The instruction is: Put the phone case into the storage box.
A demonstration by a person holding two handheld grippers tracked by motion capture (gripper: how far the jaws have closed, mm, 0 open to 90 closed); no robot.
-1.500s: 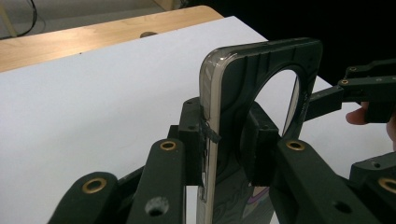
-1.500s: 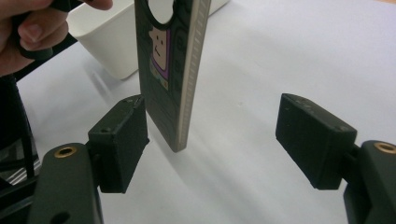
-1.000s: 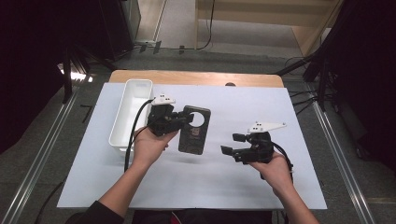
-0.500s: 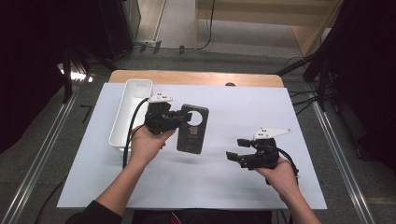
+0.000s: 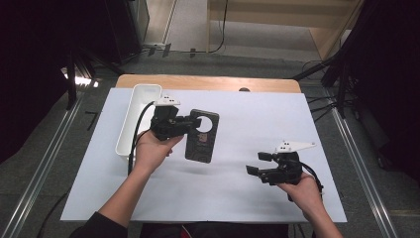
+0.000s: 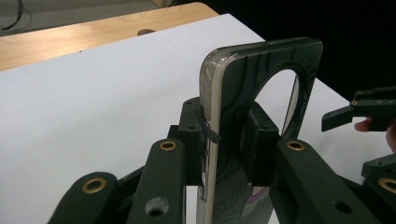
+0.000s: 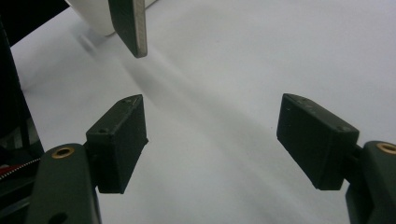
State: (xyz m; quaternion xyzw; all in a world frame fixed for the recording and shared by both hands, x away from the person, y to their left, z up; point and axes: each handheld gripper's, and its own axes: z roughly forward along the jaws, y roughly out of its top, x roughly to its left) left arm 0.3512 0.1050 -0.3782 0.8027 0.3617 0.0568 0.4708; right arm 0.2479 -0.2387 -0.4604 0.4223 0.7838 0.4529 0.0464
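A: Where's the phone case (image 5: 202,135)?

B: Clamped in the left gripper (image 5: 190,122), lifted off the white sheet (image 5: 237,198), with the white tray (image 5: 140,100) at its nine o'clock.

A: The right gripper (image 5: 256,164)?

B: At the case's four o'clock, jaws wide, nothing between them.

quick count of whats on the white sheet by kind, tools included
phone case, black, held off the sheet: 1
white tray: 1
hand-held tools: 2, left tool shut on the phone case, right tool open with nothing between its pads
total: 4
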